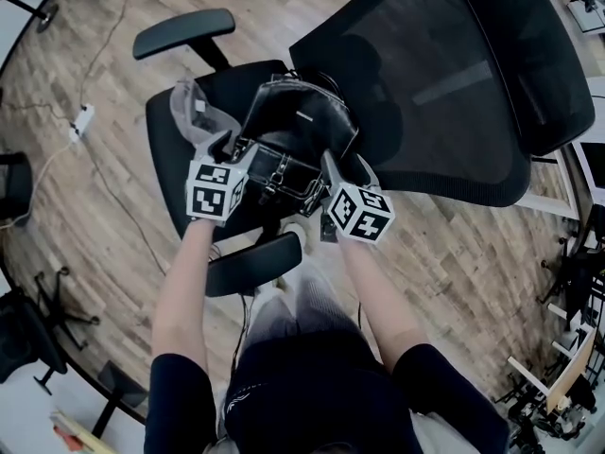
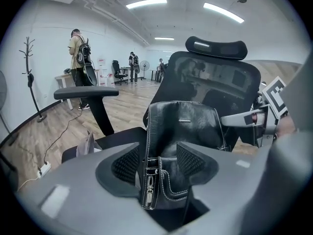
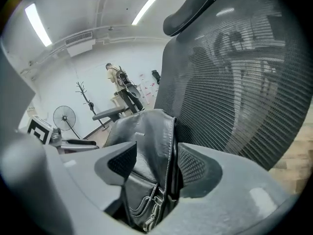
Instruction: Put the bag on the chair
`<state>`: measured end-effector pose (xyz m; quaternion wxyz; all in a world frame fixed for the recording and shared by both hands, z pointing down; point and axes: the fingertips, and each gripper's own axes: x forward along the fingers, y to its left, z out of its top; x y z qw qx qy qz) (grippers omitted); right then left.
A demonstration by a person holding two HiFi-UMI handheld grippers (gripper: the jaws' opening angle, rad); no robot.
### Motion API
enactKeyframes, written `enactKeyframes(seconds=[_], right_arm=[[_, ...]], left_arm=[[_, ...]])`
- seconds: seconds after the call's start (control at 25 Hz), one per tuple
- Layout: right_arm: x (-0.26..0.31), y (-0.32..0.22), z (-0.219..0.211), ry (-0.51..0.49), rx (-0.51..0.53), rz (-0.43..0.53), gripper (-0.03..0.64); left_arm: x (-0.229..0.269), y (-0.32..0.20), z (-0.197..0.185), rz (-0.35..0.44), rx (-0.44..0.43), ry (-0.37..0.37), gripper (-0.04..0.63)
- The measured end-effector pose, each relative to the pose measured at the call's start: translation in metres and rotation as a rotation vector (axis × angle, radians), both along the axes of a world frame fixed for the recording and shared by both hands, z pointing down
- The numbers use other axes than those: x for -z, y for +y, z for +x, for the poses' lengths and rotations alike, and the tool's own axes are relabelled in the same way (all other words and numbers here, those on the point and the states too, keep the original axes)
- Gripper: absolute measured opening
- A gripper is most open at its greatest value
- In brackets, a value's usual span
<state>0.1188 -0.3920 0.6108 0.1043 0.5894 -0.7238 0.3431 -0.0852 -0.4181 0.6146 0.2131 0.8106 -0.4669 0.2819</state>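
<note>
**Fig.** Head view, looking steeply down. Black leather bag (image 1: 298, 126) stands upright on seat (image 1: 163, 159) of black office chair, its far side next to mesh backrest (image 1: 444, 74). Grey cloth (image 1: 194, 112) lies on the seat to the bag's left. One armrest (image 1: 184, 33) is at the far side, a second (image 1: 253, 263) is nearest the person.

**L. gripper** (image 2: 157, 161): jaws wide apart. The bag's near corner w/ zip (image 2: 148, 195) sits betw. the ribbed pads, not clamped.

**R. gripper** (image 3: 157, 163): jaws likewise wide. The bag's stitched side edge sits betw. the pads, not clamped. Both grippers are at the bag's near end, L. and R. of it, each pointing down at a slant.

**Bkgd.:** wood floor (image 1: 113, 206) w/ power strip (image 1: 83, 119) and cable; coat stand (image 2: 30, 77) by the wall; person w/ backpack (image 2: 78, 58) standing; pedestal fan (image 3: 64, 117).
</note>
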Motion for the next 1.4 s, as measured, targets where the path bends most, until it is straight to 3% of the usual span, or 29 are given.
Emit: enactKeyframes(seconds=[0.32, 0.68, 0.84, 1.04, 1.24, 1.4], right_arm=[[0.034, 0.025, 0.006, -0.003, -0.017, 0.021, 0.250], [0.070, 0.052, -0.014, -0.078, 0.077, 0.076, 0.227], [0.073, 0.066, -0.016, -0.022, 0.113, 0.049, 0.179], [0.079, 0.083, -0.003, 0.069, 0.054, 0.026, 0.003], [0.089, 0.096, -0.007, 0.047, 0.066, 0.001, 0.003], [0.102, 0.107, -0.010, 0.081, 0.094, 0.025, 0.003]], left_arm=[[0.050, 0.017, -0.012, 0.049, 0.049, 0.073, 0.163], [0.097, 0.053, -0.018, 0.072, 0.053, 0.169, 0.086], [0.111, 0.069, -0.019, 0.065, 0.058, 0.211, 0.078], [0.122, 0.093, -0.022, 0.057, 0.062, 0.194, 0.054], [0.123, 0.117, -0.034, 0.037, 0.079, 0.124, 0.015], [0.124, 0.137, -0.038, 0.023, 0.092, 0.125, 0.015]])
